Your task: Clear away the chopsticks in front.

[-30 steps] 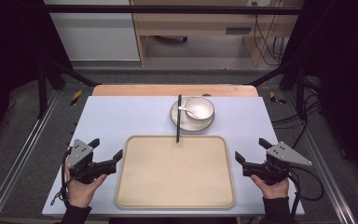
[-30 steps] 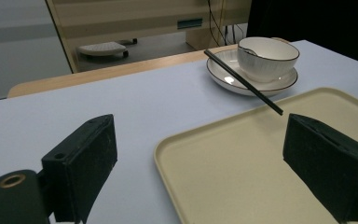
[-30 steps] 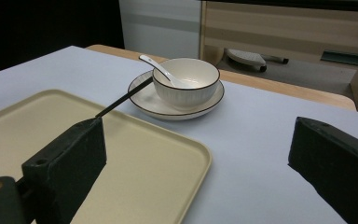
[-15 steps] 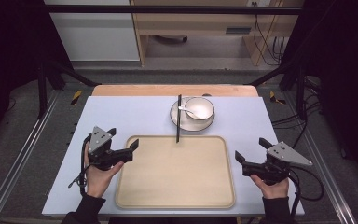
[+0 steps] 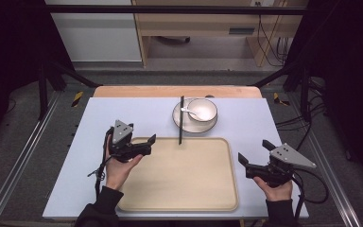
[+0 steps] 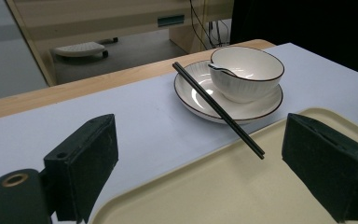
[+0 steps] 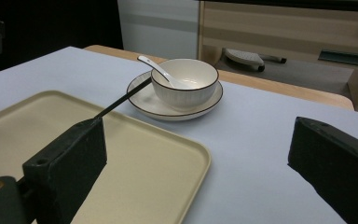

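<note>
While my left gripper [image 5: 147,144] hovers wide open and empty over the tray's [image 5: 217,198] far-left corner, I'm reaching for the black chopsticks [image 5: 181,120] propped on the saucer [image 5: 177,118]; next, straddle and pinch them.

Beyond my tabletop [image 5: 123,113]: grey floor [image 5: 208,54], wooden desk [image 5: 203,23] with cables [image 5: 269,38], white cabinet [image 5: 92,38], dark curtains [image 5: 9,47] both sides.
</note>
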Motion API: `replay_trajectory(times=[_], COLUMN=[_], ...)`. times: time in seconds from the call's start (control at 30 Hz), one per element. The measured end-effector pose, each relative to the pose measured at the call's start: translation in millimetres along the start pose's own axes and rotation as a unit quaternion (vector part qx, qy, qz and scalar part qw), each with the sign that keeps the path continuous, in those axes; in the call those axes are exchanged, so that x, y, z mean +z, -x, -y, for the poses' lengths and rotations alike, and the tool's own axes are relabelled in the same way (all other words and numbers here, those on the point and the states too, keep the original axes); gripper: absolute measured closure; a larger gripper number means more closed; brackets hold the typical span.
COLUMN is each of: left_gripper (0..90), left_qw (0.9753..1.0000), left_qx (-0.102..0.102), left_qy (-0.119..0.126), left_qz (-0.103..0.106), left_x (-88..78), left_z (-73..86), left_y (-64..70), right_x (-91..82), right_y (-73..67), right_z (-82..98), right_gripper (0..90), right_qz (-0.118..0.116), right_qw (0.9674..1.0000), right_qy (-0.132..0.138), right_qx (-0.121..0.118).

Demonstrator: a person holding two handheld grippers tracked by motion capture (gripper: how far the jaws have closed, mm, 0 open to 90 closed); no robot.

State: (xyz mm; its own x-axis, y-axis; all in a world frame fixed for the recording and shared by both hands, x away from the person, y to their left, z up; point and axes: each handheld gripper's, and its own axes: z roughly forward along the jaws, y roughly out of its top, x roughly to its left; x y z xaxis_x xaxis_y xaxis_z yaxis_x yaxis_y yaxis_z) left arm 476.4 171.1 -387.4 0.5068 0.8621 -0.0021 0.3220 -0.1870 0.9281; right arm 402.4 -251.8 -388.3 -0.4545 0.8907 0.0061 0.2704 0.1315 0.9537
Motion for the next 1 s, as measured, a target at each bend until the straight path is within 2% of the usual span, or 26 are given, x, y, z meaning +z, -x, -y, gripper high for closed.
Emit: replay_trajectory(times=[0.23,0.6,1.0], left_gripper=[10.5,11.5,12.9], left_qw=[0.9998,0.9988,0.9969], left_qx=[0.013,0.028,0.037], left_qy=[-0.012,-0.037,-0.066], left_qz=[0.000,0.016,0.021], left_x=[20.3,59.2,93.0], left_z=[-2.6,-7.8,-8.1], left_y=[6.9,20.1,25.9], right_x=[1.8,2.9,2.0], right_y=[-1.6,-2.1,-1.4], right_z=[0.5,0.7,0.1], right_gripper=[4.4,4.4,4.4], right_qz=[-0.002,-0.003,-0.004], right_qw=[1.0000,1.0000,1.0000], right_qy=[-0.003,-0.005,-0.003], right_qx=[-0.003,-0.003,-0.004])
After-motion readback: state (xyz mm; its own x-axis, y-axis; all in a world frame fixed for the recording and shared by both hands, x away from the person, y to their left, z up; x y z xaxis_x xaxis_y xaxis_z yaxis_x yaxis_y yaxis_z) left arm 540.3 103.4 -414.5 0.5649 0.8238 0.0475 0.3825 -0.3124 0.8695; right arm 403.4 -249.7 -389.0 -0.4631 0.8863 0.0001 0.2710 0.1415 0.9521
